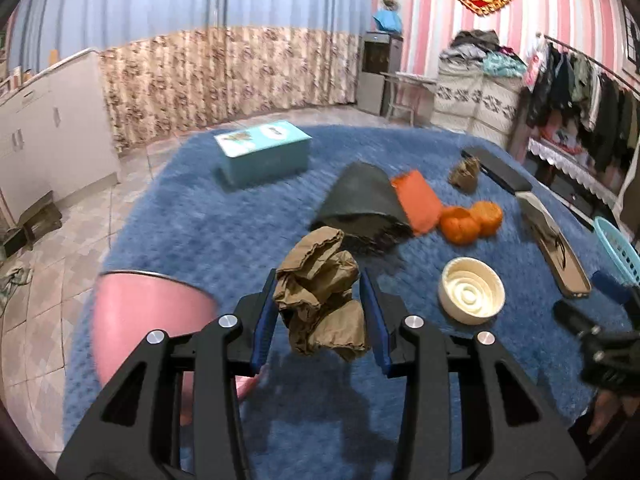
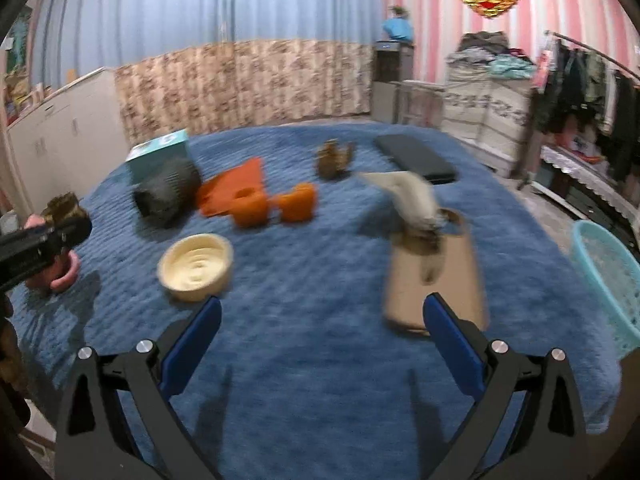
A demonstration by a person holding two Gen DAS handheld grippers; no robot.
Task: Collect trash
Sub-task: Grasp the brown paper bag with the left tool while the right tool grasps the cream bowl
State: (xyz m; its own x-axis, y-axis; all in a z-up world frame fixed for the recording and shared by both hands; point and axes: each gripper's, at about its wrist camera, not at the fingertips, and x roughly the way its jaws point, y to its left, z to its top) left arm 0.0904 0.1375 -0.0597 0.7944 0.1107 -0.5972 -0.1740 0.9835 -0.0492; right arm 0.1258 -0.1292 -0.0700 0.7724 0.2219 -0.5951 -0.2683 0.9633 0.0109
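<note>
Crumpled brown paper (image 1: 322,294) hangs between the blue pads of the left gripper (image 1: 322,320), clenched and lifted clear of the blue blanket (image 1: 208,220) that covers the table. Just below and left of it sits a pink bin (image 1: 148,320), its rim near the left pad; judging by the task, the paper belongs in there.

Right gripper (image 2: 322,328) stands wide apart, grasping nothing, hovering over bare blanket. Ahead of it, slightly right, lies a brown paper bag (image 2: 436,276) with something pale sticking out of its mouth; the picture is too blurred to say what. A second brown paper wad (image 2: 334,158) sits further back, well apart from both grippers. Also on the blanket: a cream bowl (image 2: 196,266), two oranges (image 2: 272,204), an orange card (image 2: 236,186), a dark grey roll (image 2: 166,192), a teal box (image 2: 158,156), a black case (image 2: 416,158). A teal basket (image 2: 608,280) stands off the right edge.

Risks, as a judgement: the paper is springy and held only by its sides, so it may slip free if the hand swings quickly, landing on the blanket or floor beside the bin. Letting go before the wad is over the bin mouth would miss too. The right gripper, moving fast by the blur, could knock the bowl or push the bag away instead of straddling it
</note>
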